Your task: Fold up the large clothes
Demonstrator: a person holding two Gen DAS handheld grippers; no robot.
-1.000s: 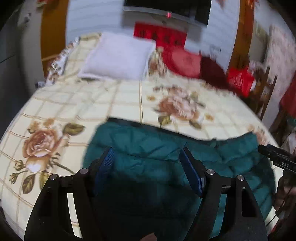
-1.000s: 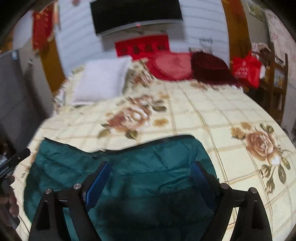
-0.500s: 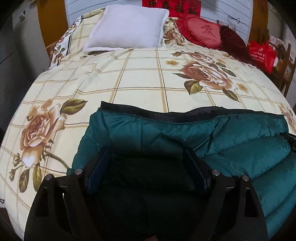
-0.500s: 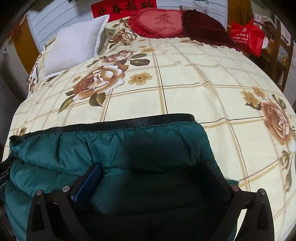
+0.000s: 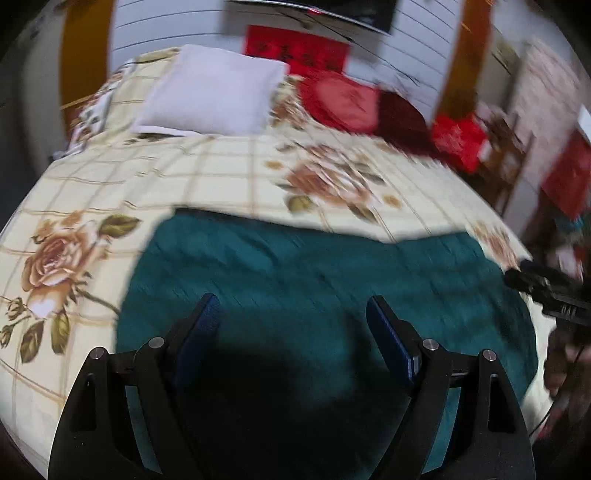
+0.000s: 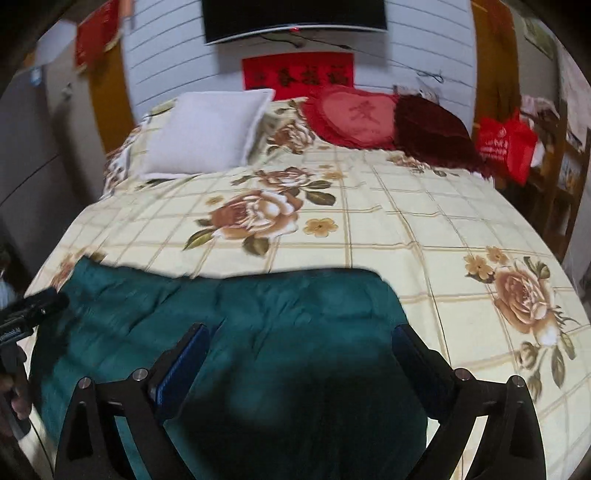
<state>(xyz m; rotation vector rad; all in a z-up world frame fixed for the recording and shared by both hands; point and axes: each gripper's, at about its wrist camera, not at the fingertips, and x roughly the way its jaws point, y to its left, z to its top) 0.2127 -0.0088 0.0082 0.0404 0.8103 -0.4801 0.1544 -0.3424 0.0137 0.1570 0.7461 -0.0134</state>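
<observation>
The left gripper (image 5: pixel 291 314) holds its blue-padded fingers (image 5: pixel 201 328) spread wide above the teal puffer jacket (image 5: pixel 314 273), with nothing between them and no pad pressing on the fabric. Its jaws have just been opening, though they now look settled. The right gripper (image 6: pixel 301 349) also stands with its fingers (image 6: pixel 184 363) wide apart over the same jacket (image 6: pixel 295 317), empty; its jaws have just been opening and then eased in slightly.

The jacket lies folded into a broad, flat bundle at the near end of the bed (image 6: pixel 388 229), its far edge running roughly straight across the sheet. In the left wrist view the tip of the right gripper shows at the right edge, beside the jacket's right end; in the right wrist view the left gripper's tip shows at the left edge, with part of a hand (image 6: pixel 14 398) below it.

The bed wears a cream checked sheet printed with large roses. At its head lie a white pillow (image 6: pixel 207 133), a red heart-shaped cushion (image 6: pixel 354 118) and a dark red cushion (image 6: pixel 432 129). A red bag (image 6: pixel 506 144) sits beside the bed on the right. On the wall hang a red banner (image 6: pixel 299 72) and, above it, a dark television (image 6: pixel 295 14). The left wrist view is blurred.
</observation>
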